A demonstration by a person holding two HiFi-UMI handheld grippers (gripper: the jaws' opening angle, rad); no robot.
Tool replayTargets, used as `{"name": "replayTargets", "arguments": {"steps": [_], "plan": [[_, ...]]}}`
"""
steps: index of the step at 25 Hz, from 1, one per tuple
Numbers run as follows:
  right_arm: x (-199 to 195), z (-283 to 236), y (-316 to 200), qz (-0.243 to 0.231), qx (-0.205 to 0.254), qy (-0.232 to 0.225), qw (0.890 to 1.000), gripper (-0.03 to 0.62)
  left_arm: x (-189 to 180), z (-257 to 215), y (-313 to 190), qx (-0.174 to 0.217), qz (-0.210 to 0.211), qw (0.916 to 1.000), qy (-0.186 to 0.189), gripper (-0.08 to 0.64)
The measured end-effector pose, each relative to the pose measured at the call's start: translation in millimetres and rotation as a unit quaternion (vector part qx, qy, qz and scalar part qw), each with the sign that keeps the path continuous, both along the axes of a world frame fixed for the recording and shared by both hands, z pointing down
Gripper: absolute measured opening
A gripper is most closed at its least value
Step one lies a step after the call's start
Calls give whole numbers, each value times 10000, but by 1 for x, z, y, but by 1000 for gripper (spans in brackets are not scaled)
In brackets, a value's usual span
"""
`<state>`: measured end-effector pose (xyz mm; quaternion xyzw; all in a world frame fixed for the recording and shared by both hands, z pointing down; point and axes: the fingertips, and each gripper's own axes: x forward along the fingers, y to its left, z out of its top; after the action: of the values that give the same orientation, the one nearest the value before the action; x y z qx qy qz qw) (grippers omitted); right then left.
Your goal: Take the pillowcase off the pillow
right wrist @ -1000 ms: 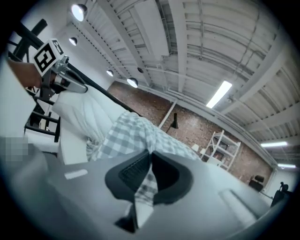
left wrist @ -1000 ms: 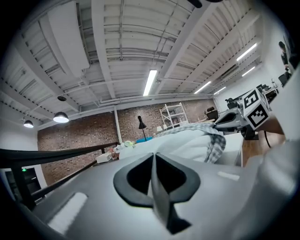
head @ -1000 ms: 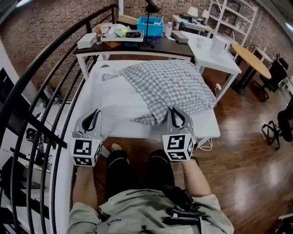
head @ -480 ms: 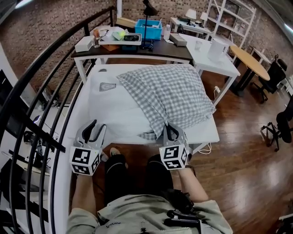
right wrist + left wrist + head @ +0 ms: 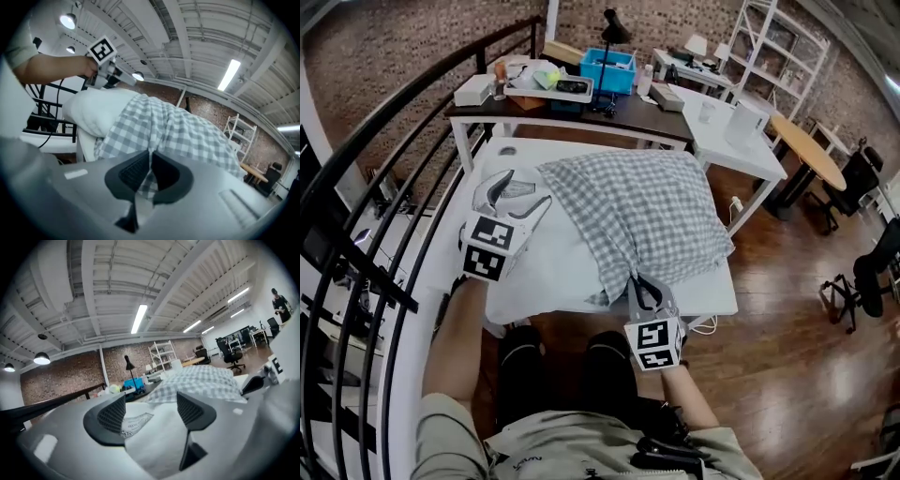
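Note:
A white pillow (image 5: 546, 258) lies on the white table (image 5: 717, 302), its left half bare. The grey-checked pillowcase (image 5: 652, 211) covers its right part. My right gripper (image 5: 641, 287) is shut on the pillowcase's near edge, at the table's front; in the right gripper view the checked cloth (image 5: 180, 131) is pinched between the jaws (image 5: 150, 165). My left gripper (image 5: 517, 185) hovers over the pillow's far left. Its jaws (image 5: 150, 411) have just been opening and stand wide, with white pillow (image 5: 157, 446) showing between them, unpressed. The right gripper view shows the bare pillow (image 5: 93, 110) too.
A black railing (image 5: 389, 197) runs along the left. Behind the table stands a dark desk (image 5: 581, 105) with a blue bin (image 5: 607, 70) and a lamp (image 5: 613, 28). To the right are a white desk (image 5: 741, 141), a round wooden table (image 5: 811, 141) and office chairs (image 5: 867, 277).
My left gripper went from the table's front edge forward over the pillow, and its jaws opened. My right gripper sank toward the front edge, still holding the pillowcase.

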<state>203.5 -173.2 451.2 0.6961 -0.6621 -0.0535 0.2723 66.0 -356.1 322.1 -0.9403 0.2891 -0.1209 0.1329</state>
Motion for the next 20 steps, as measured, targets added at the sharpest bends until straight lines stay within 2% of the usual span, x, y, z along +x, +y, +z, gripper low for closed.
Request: {"name": "replayTargets", "arguments": {"steps": [2, 4, 7, 9, 11, 13, 14, 15, 17, 20], "plan": [[-8, -15, 7, -242, 28, -189, 9995, 26, 14, 33, -16, -521, 53, 9974, -497, 325], [-19, -39, 13, -551, 129, -380, 9977, 40, 19, 53, -19, -752, 113, 9955, -566, 295], [-45, -87, 13, -1170, 465, -420, 9912, 51, 22, 62, -8, -647, 305, 9963, -482, 163], [-70, -129, 6, -1684, 906, -440, 9806, 54, 25, 66, 4, -448, 439, 9962, -609, 62], [-87, -170, -9, -2018, 1356, -428, 9691, 54, 27, 72, 12, -228, 461, 9965, -655, 33], [-90, -197, -44, -2055, 1536, -295, 9661, 56, 26, 79, 16, -86, 387, 9977, -551, 28], [-90, -201, -68, -2008, 1414, -225, 9691, 84, 25, 81, 19, -18, 343, 9982, -485, 28], [-89, -200, -95, -1952, 1158, -171, 9738, 129, 24, 83, 22, 58, 300, 9986, -428, 26], [-90, -187, -150, -1866, 583, -41, 9807, 177, 21, 85, 28, 251, 207, 9988, -363, 25], [-90, -149, -215, -1695, -357, 434, 9839, 229, 17, 85, 36, 559, 101, 9980, -288, 25]]}}
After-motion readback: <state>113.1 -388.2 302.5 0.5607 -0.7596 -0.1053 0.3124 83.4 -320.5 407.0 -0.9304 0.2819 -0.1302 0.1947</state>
